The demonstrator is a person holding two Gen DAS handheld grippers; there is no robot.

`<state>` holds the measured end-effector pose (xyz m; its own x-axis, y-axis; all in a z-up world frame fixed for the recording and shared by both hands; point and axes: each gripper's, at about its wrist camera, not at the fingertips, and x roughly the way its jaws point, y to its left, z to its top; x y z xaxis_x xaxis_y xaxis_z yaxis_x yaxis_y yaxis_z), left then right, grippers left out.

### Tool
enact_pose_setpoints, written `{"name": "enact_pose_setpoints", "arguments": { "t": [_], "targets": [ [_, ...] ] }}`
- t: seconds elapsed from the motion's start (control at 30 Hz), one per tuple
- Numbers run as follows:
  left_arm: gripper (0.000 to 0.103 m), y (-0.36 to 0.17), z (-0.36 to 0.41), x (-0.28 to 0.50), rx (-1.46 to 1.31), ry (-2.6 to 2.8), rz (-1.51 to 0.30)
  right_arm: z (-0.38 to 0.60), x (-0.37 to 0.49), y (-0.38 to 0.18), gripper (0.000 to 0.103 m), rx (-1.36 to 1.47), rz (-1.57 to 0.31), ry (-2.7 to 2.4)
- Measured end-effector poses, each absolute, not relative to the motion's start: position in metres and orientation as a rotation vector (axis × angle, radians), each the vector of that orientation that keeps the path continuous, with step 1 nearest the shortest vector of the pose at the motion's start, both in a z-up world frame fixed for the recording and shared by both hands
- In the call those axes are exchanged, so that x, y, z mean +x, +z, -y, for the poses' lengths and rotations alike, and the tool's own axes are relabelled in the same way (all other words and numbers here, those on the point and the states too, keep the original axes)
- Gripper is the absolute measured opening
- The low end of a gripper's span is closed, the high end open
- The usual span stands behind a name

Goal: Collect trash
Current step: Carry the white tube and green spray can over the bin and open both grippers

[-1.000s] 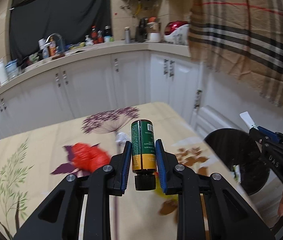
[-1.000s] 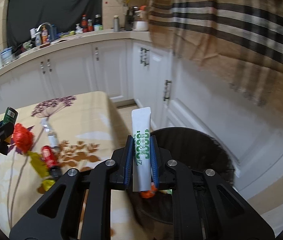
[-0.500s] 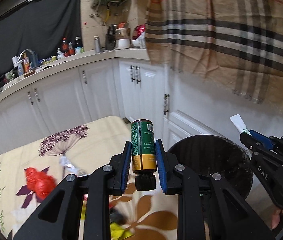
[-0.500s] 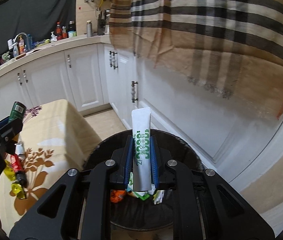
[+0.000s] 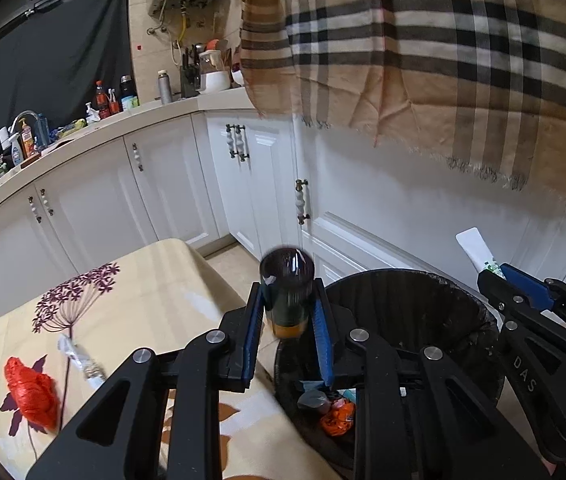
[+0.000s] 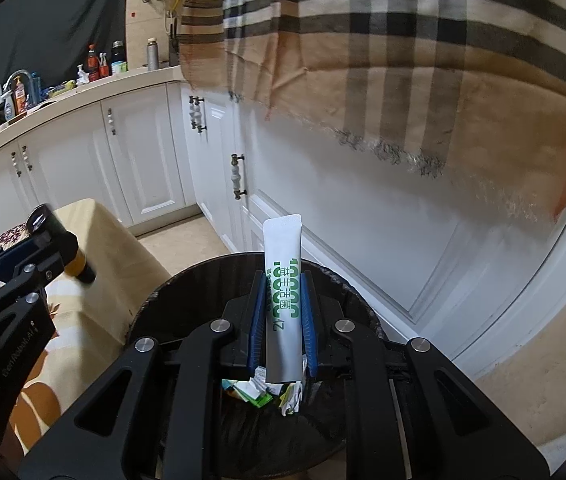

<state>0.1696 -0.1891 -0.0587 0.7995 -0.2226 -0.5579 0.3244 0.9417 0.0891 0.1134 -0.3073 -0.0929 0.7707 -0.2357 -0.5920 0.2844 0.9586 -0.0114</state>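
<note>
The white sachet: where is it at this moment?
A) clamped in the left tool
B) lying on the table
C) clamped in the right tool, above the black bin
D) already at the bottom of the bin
C: the sachet stands between the blue pads of the right tool, with the bin directly below; the left tool holds a bottle instead.

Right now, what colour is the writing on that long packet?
Green, on a white packet. It shows best in the right wrist view.
</note>
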Motion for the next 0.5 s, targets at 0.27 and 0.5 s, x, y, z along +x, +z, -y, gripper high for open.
{"name": "enact_pose_setpoints", "arguments": {
  "t": [0.27,0.5],
  "targets": [
    [0.025,-0.068,0.205,0.185,0.204,-0.299,-0.601,0.316,0.123,-0.102,0.017,0.091,-0.64,-0.304],
    [0.042,-0.075,0.214,0.195,0.218,-0.301,-0.63,0.321,0.127,-0.107,0.03,0.1,-0.642,-0.336]
  ]
}}
